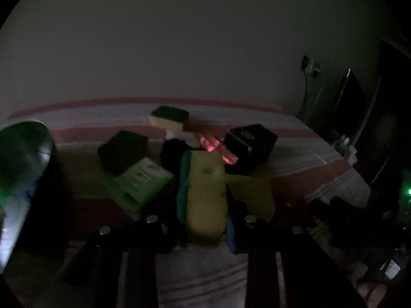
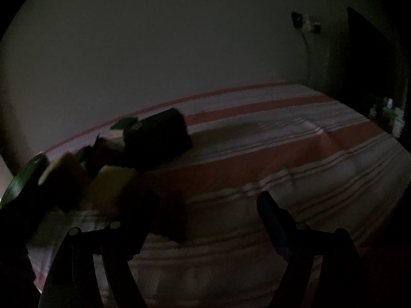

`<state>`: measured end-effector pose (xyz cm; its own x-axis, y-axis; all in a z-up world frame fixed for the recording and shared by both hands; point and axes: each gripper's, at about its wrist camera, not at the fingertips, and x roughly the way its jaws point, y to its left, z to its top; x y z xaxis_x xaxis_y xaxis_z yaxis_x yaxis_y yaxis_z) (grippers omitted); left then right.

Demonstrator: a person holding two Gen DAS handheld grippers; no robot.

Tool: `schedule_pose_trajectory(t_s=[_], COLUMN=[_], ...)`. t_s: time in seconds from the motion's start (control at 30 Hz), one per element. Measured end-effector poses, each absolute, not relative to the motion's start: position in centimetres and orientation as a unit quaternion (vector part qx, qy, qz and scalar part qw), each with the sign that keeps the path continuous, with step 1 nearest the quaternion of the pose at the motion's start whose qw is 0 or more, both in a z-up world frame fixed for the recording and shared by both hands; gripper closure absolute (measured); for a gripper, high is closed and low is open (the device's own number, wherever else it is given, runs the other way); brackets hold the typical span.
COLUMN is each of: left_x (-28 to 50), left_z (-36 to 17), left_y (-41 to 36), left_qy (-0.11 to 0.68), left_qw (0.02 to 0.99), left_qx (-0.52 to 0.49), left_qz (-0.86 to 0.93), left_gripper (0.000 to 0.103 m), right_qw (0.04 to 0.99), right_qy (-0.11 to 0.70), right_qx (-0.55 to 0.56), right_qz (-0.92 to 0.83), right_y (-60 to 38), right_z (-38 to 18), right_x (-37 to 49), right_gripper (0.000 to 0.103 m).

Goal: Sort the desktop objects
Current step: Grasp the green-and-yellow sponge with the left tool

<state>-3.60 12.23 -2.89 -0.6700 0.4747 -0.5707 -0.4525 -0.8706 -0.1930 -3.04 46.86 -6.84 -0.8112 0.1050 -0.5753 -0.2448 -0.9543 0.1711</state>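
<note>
The scene is very dark. In the left wrist view my left gripper (image 1: pixel 203 220) is shut on a yellow sponge with a green scrub side (image 1: pixel 203 192), held on edge between the fingers. Behind it lie a light green box (image 1: pixel 138 182), a black box (image 1: pixel 250 147), a dark block (image 1: pixel 123 151), a second sponge (image 1: pixel 169 118), a pink-lit item (image 1: pixel 218 148) and a yellow cloth (image 1: pixel 251 192). In the right wrist view my right gripper (image 2: pixel 208 205) is open and empty over the striped cloth (image 2: pixel 282 154). The pile (image 2: pixel 102 169) lies to its left.
A shiny green-tinted container (image 1: pixel 23 166) stands at the left. The surface is covered by a pink and white striped cloth (image 1: pixel 295 154). A wall rises behind. Dark furniture and a wall socket (image 1: pixel 310 66) are at the right.
</note>
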Motion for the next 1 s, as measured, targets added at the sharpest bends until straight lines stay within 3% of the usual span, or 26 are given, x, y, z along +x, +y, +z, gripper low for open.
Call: schedule_pose_trajectory(t_s=[0.43,0.47,0.63,1.0], left_x=[-3.0,-2.9,-2.8,-2.6], left_z=[-2.3,-2.3,-2.2,-2.0], left_y=[9.7,9.6,9.3,8.4], left_qy=[-0.037,-0.037,-0.035,-0.04], left_qw=[0.235,0.235,0.235,0.238], left_qx=[-0.313,-0.313,-0.31,-0.305], left_qz=[0.919,0.919,0.921,0.921], left_gripper=[0.075,0.075,0.075,0.075], right_qw=[0.051,0.051,0.073,0.062], right_qy=[0.114,0.111,0.058,0.104], right_qx=[-0.333,-0.335,-0.345,-0.316], right_qz=[0.935,0.934,0.934,0.941], right_y=[44.6,44.5,43.7,45.1], right_z=[-7.9,-7.8,-7.8,-6.2], right_x=[-6.0,-6.2,-6.1,-3.9], right_gripper=[0.022,0.024,0.054,0.058])
